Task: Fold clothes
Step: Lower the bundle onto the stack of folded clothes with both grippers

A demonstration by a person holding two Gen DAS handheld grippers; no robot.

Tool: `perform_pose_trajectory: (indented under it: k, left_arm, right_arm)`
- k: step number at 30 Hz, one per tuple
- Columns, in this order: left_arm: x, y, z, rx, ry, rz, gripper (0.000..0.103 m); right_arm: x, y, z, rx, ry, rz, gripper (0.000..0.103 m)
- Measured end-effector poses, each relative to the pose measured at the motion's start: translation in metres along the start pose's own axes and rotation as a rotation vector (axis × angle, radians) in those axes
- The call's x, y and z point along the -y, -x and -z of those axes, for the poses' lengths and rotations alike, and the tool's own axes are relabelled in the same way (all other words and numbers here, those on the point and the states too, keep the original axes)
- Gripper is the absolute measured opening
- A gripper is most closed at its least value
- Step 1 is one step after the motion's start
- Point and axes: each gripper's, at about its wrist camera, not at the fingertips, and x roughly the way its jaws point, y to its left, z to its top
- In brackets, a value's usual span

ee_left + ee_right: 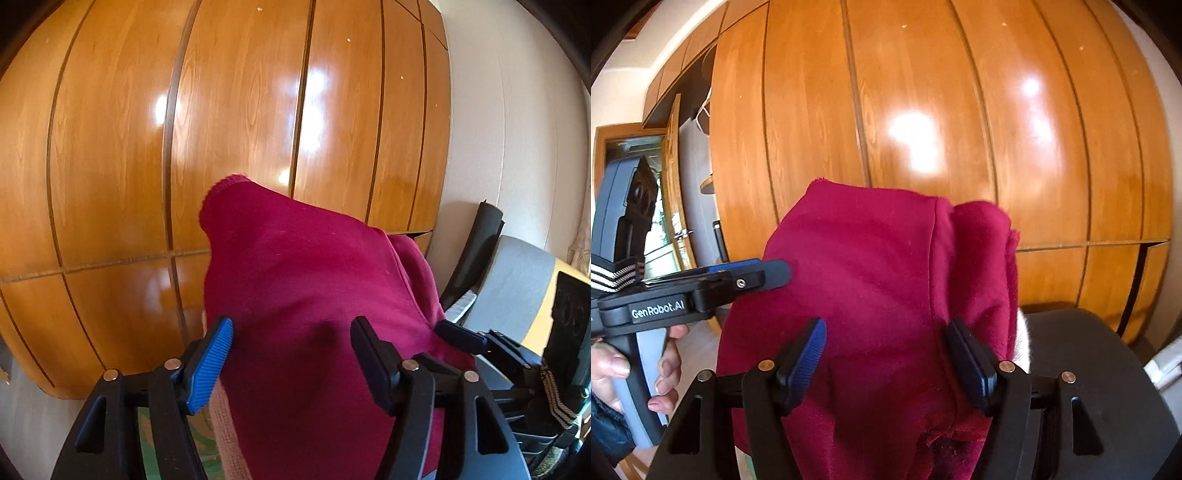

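Observation:
A dark red garment (306,295) is held up in front of a wooden wardrobe. It fills the space between the fingers of my left gripper (291,354), whose jaws stand wide apart with the cloth draped between and over them. In the right wrist view the same red garment (871,288) lies between the wide-apart fingers of my right gripper (886,362). The left gripper also shows in the right wrist view (753,277) at the garment's left edge, held by a hand. The right gripper's finger (461,336) shows at the garment's right edge in the left wrist view.
A glossy wooden wardrobe (221,129) fills the background close ahead. A grey chair (517,288) and a yellow table edge (554,295) stand at the right. A black rounded chair back (1089,362) is low right, and an open door (672,184) at the left.

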Motion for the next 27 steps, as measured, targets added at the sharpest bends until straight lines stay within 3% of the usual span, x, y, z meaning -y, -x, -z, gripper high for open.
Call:
perform_pose_trajectory:
  k: [4,12,16,19,23,27]
  left_arm:
    - [0.020,-0.015,-0.013,0.016,-0.030,-0.051,0.072]
    - [0.028,0.009,-0.003,0.072,-0.040,-0.155,0.081]
    - [0.036,0.025,0.003,0.074,-0.029,-0.130,0.081]
    - [0.047,0.037,0.007,0.063,-0.057,-0.123,0.074]
    - [0.056,0.048,0.015,0.063,-0.088,-0.126,0.074]
    - [0.065,0.056,0.025,0.070,-0.108,-0.125,0.056]
  right_arm:
    - [0.001,0.009,0.001,0.012,-0.006,0.036,0.073]
    - [0.007,0.038,0.006,0.034,-0.086,0.139,0.086]
    - [-0.006,0.050,0.009,0.029,-0.087,0.214,0.092]
    - [-0.019,0.056,0.010,0.024,-0.075,0.251,0.096]
    - [-0.038,0.066,0.016,0.004,-0.029,0.288,0.097]
    - [-0.051,0.074,0.025,-0.021,0.012,0.327,0.097]
